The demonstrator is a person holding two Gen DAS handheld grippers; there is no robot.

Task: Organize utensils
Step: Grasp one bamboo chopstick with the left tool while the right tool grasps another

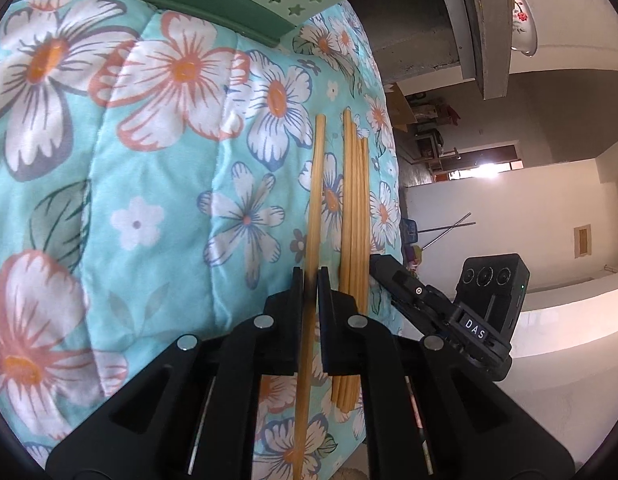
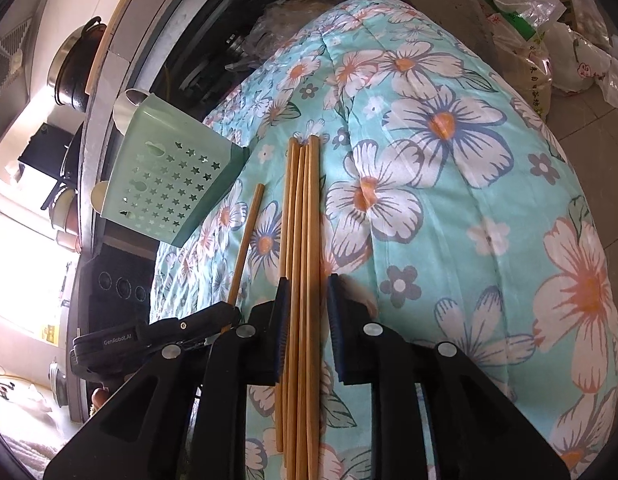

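Green holder [image 2: 171, 184] blocks far-left; chopstick bundle [image 2: 303, 240] mid-quilt; quilt [image 2: 449, 200] right side open.

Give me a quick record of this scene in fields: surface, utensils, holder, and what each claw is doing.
surface: floral quilt
single chopstick: between the left claw fingers, closed on it
chopstick bundle: lying on the quilt, between the open fingers of the right claw
holder: green star-cut utensil holder, lying on its side beyond the chopsticks
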